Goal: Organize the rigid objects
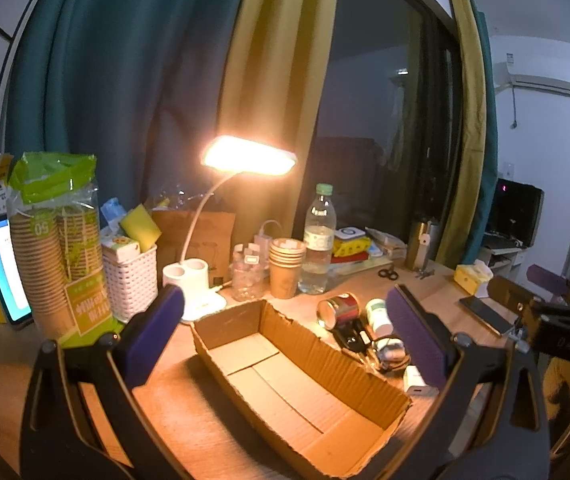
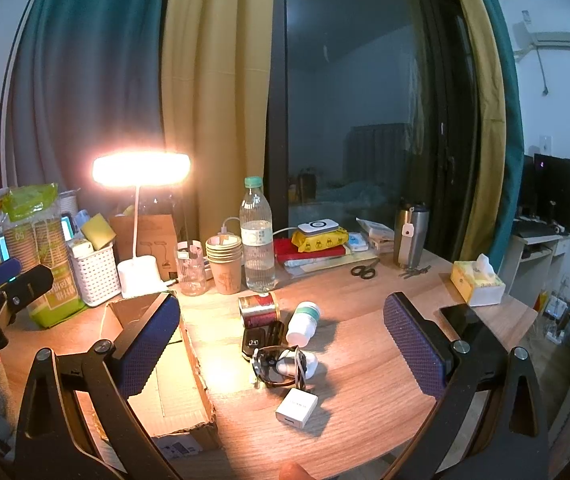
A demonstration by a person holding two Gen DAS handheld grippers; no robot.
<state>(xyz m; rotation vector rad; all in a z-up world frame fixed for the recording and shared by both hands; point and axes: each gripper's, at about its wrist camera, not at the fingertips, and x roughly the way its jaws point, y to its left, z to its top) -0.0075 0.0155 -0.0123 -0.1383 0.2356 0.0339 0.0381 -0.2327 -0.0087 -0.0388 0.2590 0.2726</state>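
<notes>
- Landmark: open, shallow brown corrugated cardboard box [image 1: 305, 396] on the wooden desk [image 2: 365, 364]. Nothing lay inside it.
- Left gripper [image 1: 285, 340], black frame w/ blue-purple textured pads, hung above the box w/ jaws spread wide; nothing between them.
- Right gripper [image 2: 281, 344], same build, was also wide apart and empty, over the loose items to the right of the box.
- Red-and-gold metal can [image 2: 259, 310] lay on its side right of the box, toward the far end.
- White plastic pill bottle w/ green band [image 2: 305, 322] lay on its side just beside the can, further from the box.
- Black car key fob [image 2: 254, 342] sat just nearer than the can, touching or nearly touching a small black case [image 2: 275, 332].
- Dark sunglasses [image 2: 277, 368] lay nearer again, draped over a small white rounded object [image 2: 299, 364]; couldn't tell what that was.
- White square charger block [image 2: 297, 406] was the nearest item, right of the box's near end.
- Behind the box: lit white desk lamp [image 2: 141, 168], stack of brown paper cups [image 2: 225, 264], clear plastic water bottle w/ green cap [image 2: 257, 240], white woven plastic basket [image 2: 95, 276].
- Far right of the box: black phone [image 2: 461, 316] and yellow tissue pack [image 2: 477, 280].
</notes>
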